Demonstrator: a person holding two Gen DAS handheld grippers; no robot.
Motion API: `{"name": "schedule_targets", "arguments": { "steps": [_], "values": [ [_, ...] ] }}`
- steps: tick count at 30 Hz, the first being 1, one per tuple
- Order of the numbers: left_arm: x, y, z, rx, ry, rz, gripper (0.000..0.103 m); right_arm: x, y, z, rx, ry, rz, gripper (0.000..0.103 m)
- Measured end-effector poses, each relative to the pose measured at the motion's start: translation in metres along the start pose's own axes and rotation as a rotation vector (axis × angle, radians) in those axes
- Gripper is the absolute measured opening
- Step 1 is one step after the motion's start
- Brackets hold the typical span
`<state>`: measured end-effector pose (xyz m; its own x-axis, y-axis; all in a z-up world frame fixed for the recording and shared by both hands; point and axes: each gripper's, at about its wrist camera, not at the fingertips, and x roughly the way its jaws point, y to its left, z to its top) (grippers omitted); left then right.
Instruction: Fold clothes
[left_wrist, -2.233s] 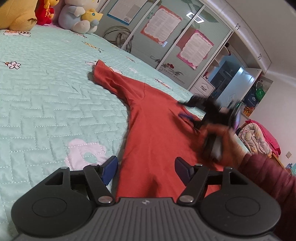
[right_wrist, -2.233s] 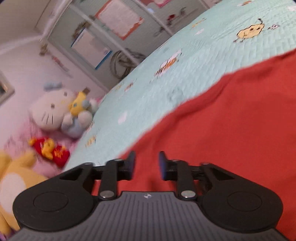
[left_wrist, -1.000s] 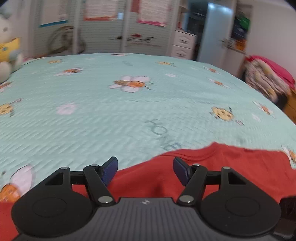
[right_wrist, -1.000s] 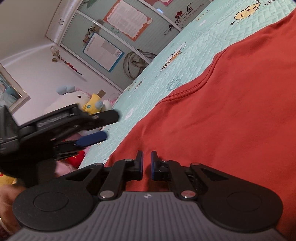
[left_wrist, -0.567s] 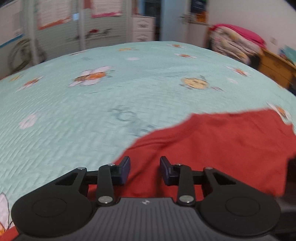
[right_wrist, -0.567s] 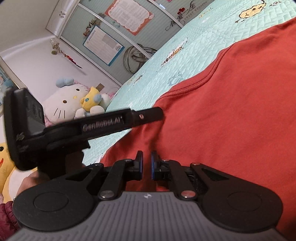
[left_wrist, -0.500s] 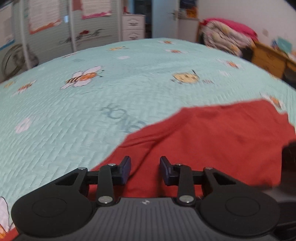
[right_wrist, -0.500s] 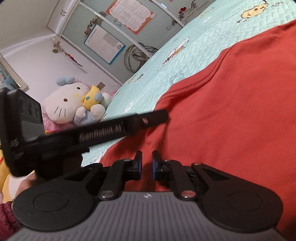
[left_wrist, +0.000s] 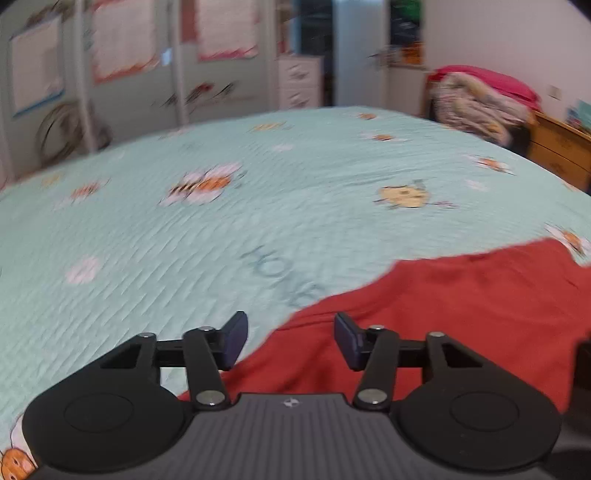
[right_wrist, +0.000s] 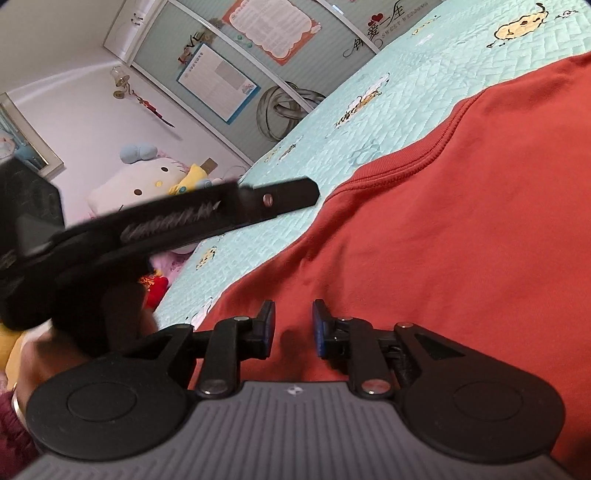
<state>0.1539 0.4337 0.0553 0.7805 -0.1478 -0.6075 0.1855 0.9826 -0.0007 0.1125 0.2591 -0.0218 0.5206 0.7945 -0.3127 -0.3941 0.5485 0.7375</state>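
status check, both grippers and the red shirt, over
Left gripper open, empty, over the shirt's edge. Right gripper open, empty. Red shirt flat on the bedspread. Nothing in the way.

Left wrist view: we look low along the left gripper (left_wrist: 291, 339) fingers, level across the bedspread (left_wrist: 221, 236) toward the wardrobe doors (left_wrist: 122, 70); red garment (left_wrist: 461, 306) lies ahead and right of the fingertips. Right wrist view: rolled sideways, close over the same garment (right_wrist: 461, 229), facing the plush toys (right_wrist: 147, 184). We see both views share garment, bedspread and wardrobe; the left gripper crosses the right view's left side.
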Motion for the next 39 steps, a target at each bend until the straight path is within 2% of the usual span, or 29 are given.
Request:
{"name": "schedule_targets", "arguments": {
  "steps": [3,6,9,11,16,19,21,28,29,31,32,33,36,39],
  "values": [
    [0.023,0.018,0.003,-0.106,0.088,-0.01,0.056,0.0,0.0,0.0,0.001,0.002,0.007,0.025],
    [0.032,0.019,0.001,-0.113,0.105,-0.036,0.056,0.0,0.001,0.001,0.002,0.004,0.012,0.026],
    [0.04,0.012,-0.004,-0.068,0.119,-0.036,0.056,0.001,0.002,0.001,0.0,0.006,0.012,0.026],
    [0.041,0.015,-0.004,-0.086,0.119,-0.048,0.056,0.0,0.002,0.001,0.0,0.006,0.012,0.026],
    [0.027,0.041,-0.003,-0.283,0.062,-0.128,0.057,0.0,0.002,0.001,0.001,0.006,0.015,0.026],
    [0.018,0.054,-0.002,-0.362,0.008,-0.127,0.057,0.0,0.002,0.001,0.001,0.006,0.014,0.026],
    [0.02,0.054,-0.001,-0.35,0.021,-0.096,0.057,0.0,0.002,0.001,0.002,0.006,0.014,0.027],
    [0.038,0.033,-0.007,-0.182,0.096,-0.057,0.053,0.001,0.001,0.002,0.001,0.008,0.016,0.027],
    [0.041,0.03,-0.008,-0.158,0.107,-0.052,0.05,0.001,0.001,0.002,0.001,0.009,0.016,0.027],
    [0.041,0.027,-0.007,-0.132,0.107,-0.067,0.037,0.001,0.001,0.003,0.001,0.009,0.017,0.027],
    [0.04,0.025,-0.007,-0.118,0.107,-0.073,0.026,0.002,0.001,0.003,0.001,0.01,0.018,0.027],
    [0.039,0.022,-0.006,-0.103,0.107,-0.08,0.023,0.002,0.001,0.003,0.0,0.01,0.018,0.028],
    [0.03,0.006,-0.008,0.011,0.079,-0.029,0.017,0.002,0.002,0.004,-0.001,0.011,0.02,0.028],
    [0.015,-0.016,-0.017,0.173,0.023,0.009,0.016,0.003,0.004,0.003,-0.005,0.012,0.019,0.028]
  ]
}}
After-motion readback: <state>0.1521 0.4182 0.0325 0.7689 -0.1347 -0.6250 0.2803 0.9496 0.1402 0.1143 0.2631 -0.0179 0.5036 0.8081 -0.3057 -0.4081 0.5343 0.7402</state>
